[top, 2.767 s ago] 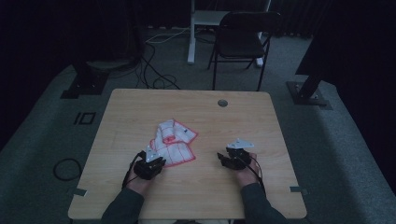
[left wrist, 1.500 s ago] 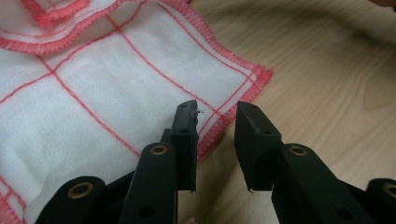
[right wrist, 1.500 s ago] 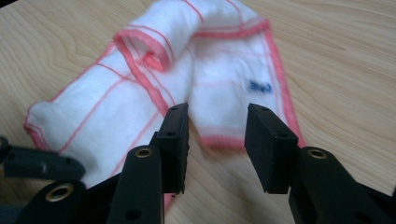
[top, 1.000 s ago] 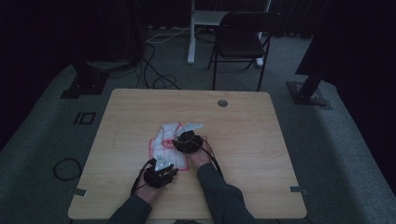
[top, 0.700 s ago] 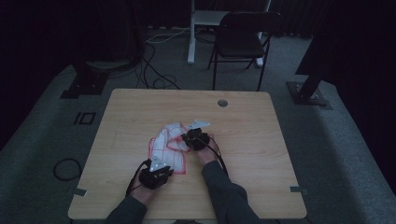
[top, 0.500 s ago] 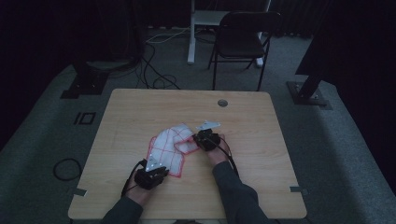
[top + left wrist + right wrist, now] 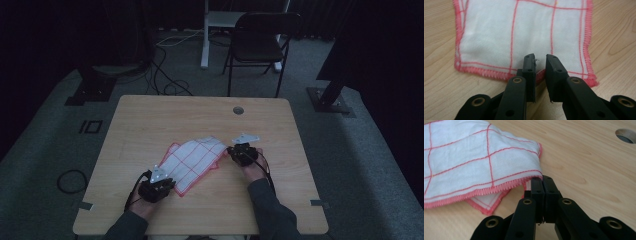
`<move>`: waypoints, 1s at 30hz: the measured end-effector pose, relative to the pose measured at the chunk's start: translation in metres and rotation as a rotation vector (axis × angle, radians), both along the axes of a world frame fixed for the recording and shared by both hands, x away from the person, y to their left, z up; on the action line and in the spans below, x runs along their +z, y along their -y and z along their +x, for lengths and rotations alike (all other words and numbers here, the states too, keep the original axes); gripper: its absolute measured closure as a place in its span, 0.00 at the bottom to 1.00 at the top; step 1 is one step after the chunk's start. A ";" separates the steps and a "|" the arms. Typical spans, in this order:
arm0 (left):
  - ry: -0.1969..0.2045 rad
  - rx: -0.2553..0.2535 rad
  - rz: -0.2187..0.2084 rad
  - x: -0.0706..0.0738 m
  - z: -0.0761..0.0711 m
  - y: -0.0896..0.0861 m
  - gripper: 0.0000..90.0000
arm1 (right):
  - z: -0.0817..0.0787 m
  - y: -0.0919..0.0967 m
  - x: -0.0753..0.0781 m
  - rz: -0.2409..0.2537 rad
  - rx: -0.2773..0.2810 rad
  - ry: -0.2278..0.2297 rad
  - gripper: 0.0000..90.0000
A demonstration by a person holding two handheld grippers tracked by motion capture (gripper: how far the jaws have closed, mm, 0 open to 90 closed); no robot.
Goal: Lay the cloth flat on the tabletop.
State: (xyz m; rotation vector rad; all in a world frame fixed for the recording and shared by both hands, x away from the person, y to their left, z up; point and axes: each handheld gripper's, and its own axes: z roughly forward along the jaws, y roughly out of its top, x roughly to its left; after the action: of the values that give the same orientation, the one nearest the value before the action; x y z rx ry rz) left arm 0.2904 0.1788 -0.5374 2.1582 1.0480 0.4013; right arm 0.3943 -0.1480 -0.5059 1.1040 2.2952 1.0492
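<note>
The right tongs are clenched on a corner of the unlabelled white, red-checked cloth on the wooden tabletop, while the left tongs, which have just been closing, seemingly stand released at its near hem.

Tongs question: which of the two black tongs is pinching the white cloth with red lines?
The right tongs: shut tight on the white cloth with red lines at its corner. The left tongs have a gap between them, over the hem.

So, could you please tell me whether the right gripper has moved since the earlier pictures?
Yes. The right gripper, shut on the cloth, has swung toward the table's right edge, ending nearer the round hole.
</note>
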 end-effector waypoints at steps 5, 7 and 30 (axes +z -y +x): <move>-0.006 0.004 0.009 0.001 -0.001 0.001 0.88 | -0.018 0.011 -0.004 -0.013 0.022 -0.002 0.99; -0.019 0.006 -0.004 0.001 -0.002 0.001 0.87 | -0.028 0.015 -0.008 -0.017 0.030 -0.005 0.99; 0.112 0.124 0.033 0.030 0.093 0.006 1.00 | -0.045 0.024 -0.016 0.008 0.038 -0.003 0.99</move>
State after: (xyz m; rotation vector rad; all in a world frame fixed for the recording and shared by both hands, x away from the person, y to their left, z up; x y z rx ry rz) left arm 0.3830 0.1728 -0.5075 2.0795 1.1225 0.5938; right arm 0.3493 -0.1719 -0.5223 1.0700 2.3248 1.0726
